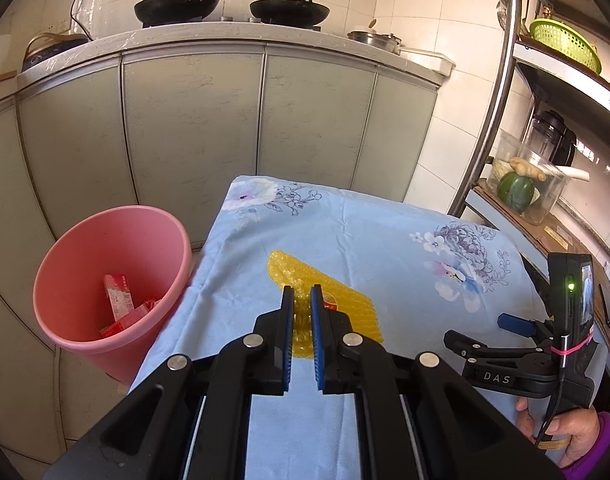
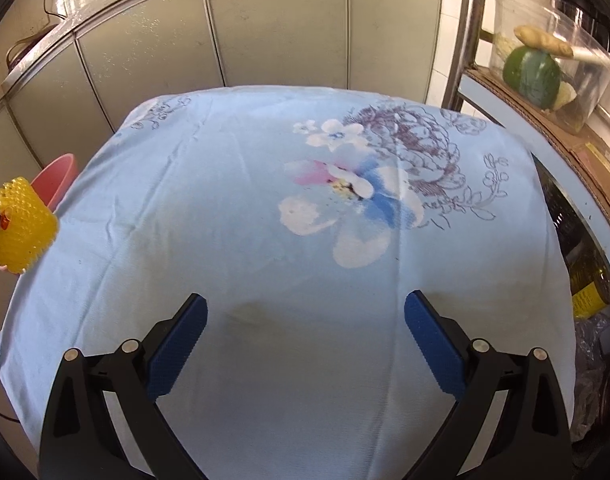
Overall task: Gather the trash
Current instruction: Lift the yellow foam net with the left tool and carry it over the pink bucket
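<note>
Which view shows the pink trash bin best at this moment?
The left wrist view: the pink trash bin shows whole beside the table, its mouth open, with red packaging inside. The right wrist view shows only a sliver of its rim at the left edge, behind the yellow bubble wrap.

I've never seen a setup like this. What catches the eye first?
The left gripper pinches a bright yellow bubble-wrap sheet over the flowered blue cloth. Beside the table stands a pink bin already holding red packets. The right gripper hangs open, empty.
</note>
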A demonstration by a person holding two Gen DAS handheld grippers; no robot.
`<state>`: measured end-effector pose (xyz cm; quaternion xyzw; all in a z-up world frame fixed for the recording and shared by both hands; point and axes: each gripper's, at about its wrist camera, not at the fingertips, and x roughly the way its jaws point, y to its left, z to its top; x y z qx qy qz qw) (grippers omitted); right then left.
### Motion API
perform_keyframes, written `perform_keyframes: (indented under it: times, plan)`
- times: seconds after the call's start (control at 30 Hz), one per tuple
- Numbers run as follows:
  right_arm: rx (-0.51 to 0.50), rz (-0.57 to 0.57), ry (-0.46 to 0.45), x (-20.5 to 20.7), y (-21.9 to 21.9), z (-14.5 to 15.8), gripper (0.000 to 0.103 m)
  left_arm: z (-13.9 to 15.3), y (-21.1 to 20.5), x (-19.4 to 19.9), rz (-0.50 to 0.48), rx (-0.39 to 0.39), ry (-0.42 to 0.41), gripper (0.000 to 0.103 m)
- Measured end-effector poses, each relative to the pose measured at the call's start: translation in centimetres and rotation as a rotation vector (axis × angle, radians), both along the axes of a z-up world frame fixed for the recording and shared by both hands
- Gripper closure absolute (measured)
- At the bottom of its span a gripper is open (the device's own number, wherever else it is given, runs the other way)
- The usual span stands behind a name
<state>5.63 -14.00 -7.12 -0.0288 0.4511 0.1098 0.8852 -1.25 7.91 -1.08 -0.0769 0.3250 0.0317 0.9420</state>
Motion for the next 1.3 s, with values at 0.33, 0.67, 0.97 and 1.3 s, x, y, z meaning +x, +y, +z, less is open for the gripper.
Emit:
perform_keyframes:
  times: [0.33, 0.67, 0.97, 1.3]
  plan:
    - [0.034, 0.162, -0.146, -2.0, 4.4, 4.1, 0.018, -0.2, 1.2, -0.1, 0.035, -0.012, 0.001, 0.095]
    - [0.087, 0.362, -0.259, -4.3, 10.2, 8.1, 0.046, 0.8, 3.7, -0.8, 0.111, 0.004, -0.04, 0.095]
    - [0.114, 0.468, -0.28, -5.2, 14.5, 9.6, 0.071, 2.5, 7.6, -2.0, 0.217, 0.009, -0.09, 0.095]
    - [0.172, 0.551, -0.285, -5.2, 18.8, 11.4, 0.081, 3.7, 11.6, -4.1, 0.299, 0.008, -0.145, 0.095]
